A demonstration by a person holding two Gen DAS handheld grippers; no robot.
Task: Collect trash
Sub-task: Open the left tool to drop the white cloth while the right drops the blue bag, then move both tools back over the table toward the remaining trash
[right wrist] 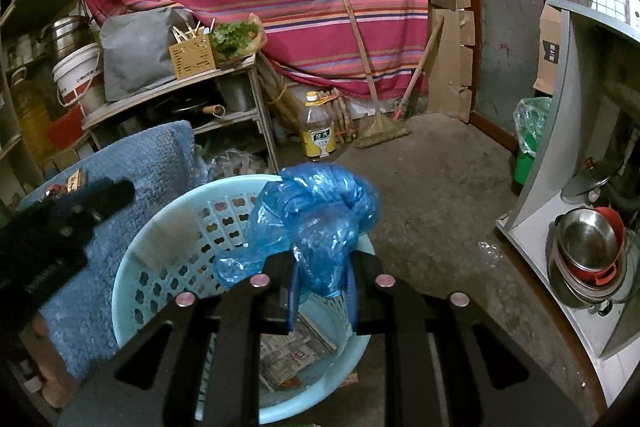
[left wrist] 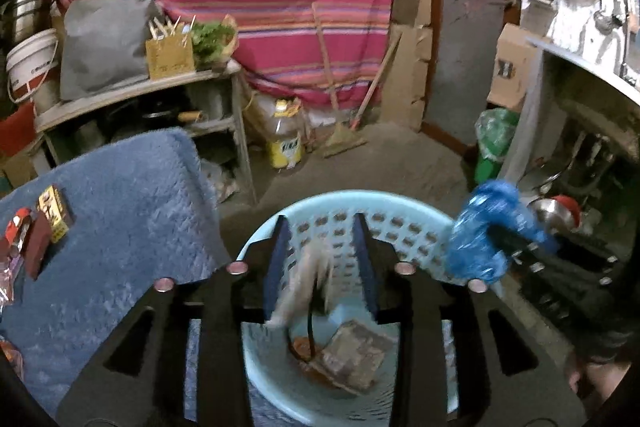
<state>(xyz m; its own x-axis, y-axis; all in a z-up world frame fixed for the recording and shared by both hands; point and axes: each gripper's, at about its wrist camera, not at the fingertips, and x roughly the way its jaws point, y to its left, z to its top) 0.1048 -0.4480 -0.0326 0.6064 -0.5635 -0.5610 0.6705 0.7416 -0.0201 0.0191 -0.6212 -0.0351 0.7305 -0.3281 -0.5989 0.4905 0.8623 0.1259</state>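
Both grippers sit over the pale blue basket, which stands on the floor just beside the corner of the blue-towelled tabletop, close enough that trash lifted off the towel needs only a short swing to reach it. The left gripper points down into the basket's mouth with its fingers parted; a pale scrap, blurred as if falling, hangs between them without either pad pressing it, so this reads as a release placed to drop the scrap inside. Some paper trash already lies on the basket bottom. The right gripper has its fingers closed narrowly on a crumpled blue bag, pinched at its lower end so the bulk bunches up above the fingers, over the basket's far rim. It is probably held there because it is next to go in; to fall inside rather than on the floor, it would want carrying inward before the fingers part. More trash remains on the towel near its left edge: a yellow packet and a red wrapper, so the collecting looks only partly done.
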